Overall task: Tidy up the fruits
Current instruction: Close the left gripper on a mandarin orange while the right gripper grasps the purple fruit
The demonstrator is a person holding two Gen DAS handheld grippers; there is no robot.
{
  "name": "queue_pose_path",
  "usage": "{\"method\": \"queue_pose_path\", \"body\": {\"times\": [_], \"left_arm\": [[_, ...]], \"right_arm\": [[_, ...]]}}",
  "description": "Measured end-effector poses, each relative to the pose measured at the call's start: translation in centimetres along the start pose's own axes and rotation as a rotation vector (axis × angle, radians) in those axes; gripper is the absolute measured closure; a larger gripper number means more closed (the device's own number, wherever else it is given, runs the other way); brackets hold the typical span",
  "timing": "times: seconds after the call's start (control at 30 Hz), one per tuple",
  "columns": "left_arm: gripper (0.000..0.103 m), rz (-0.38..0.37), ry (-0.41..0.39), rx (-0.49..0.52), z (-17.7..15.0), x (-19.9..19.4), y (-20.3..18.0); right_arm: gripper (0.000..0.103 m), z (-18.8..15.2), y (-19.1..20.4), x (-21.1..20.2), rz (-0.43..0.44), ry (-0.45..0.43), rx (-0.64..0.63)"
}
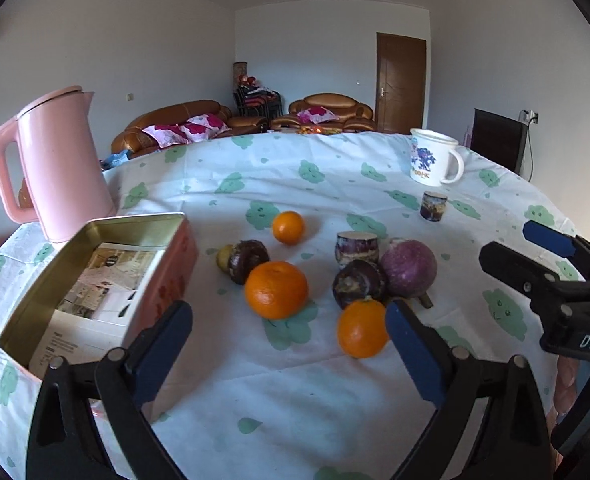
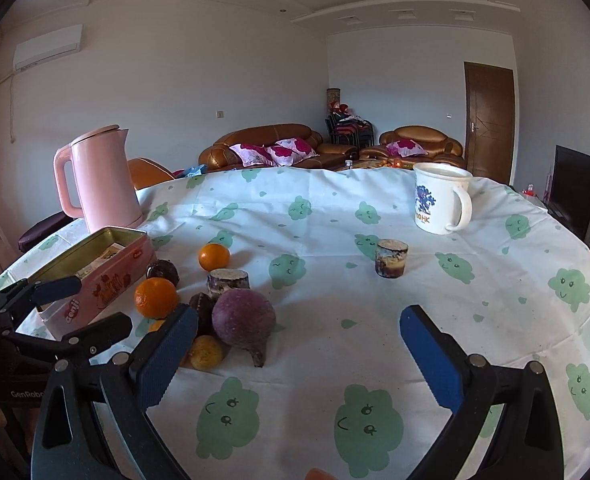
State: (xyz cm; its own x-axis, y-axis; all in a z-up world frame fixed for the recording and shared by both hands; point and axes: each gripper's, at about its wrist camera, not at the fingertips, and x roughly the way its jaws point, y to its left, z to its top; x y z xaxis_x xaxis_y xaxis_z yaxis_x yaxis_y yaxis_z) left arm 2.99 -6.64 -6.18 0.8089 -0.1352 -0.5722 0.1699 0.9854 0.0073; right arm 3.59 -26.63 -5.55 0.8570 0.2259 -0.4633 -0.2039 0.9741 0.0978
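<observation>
Fruit pile sits mid-table on the cloth (image 1: 295, 400), just right of the open pink tin (image 1: 95, 280). Nearest the left gripper (image 1: 289, 344) is an orange (image 1: 362, 328), touching its right finger; a bigger orange (image 1: 275, 289) lies between the fingers, further out. Both are round, so no real long axis. The purple turnip (image 1: 409, 267) does have one: its stub points toward the camera and a bit right.

Left jaws are wide and hold nothing. Right gripper (image 2: 299, 356) is also spread and empty.

My take: grab the front orange first, centre it before squeezing, go gently or it'll roll, then lift it into the tin.
</observation>
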Motion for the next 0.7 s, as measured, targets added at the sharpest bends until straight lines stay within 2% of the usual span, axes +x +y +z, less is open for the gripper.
{"method": "queue_pose_path", "body": {"times": [0.1,0.17,0.3,0.4,0.5,0.57,0.6,0.7], "left_arm": [[0.016,-0.043,0.040,0.024,-0.2,1.0,-1.3],[0.027,-0.056,0.052,0.040,-0.2,1.3,-1.9],[0.029,-0.080,0.091,0.064,-0.2,2.0,-2.5],[0.039,-0.105,0.133,0.068,-0.2,2.7,-2.6],[0.048,-0.133,0.165,0.075,-0.3,3.3,-2.7],[0.062,-0.144,0.181,0.078,-0.4,3.5,-2.7],[0.065,-0.155,0.185,0.078,-0.4,3.6,-2.7],[0.066,-0.165,0.177,0.063,-0.4,3.4,-2.3]], "right_arm": [[0.001,-0.3,-0.7,0.4,0.009,0.012,0.026],[0.001,-0.5,-0.8,0.5,0.012,0.016,0.029],[0.001,-0.6,-0.7,0.8,0.019,0.019,0.025],[0.002,-0.4,-0.3,1.0,0.028,0.020,0.015],[0.011,-0.1,0.7,1.7,0.043,0.034,-0.016],[0.019,0.1,1.4,2.3,0.048,0.054,-0.043],[0.021,0.2,1.7,2.7,0.056,0.062,-0.054],[0.025,0.5,2.4,3.7,0.072,0.095,-0.074]]}}
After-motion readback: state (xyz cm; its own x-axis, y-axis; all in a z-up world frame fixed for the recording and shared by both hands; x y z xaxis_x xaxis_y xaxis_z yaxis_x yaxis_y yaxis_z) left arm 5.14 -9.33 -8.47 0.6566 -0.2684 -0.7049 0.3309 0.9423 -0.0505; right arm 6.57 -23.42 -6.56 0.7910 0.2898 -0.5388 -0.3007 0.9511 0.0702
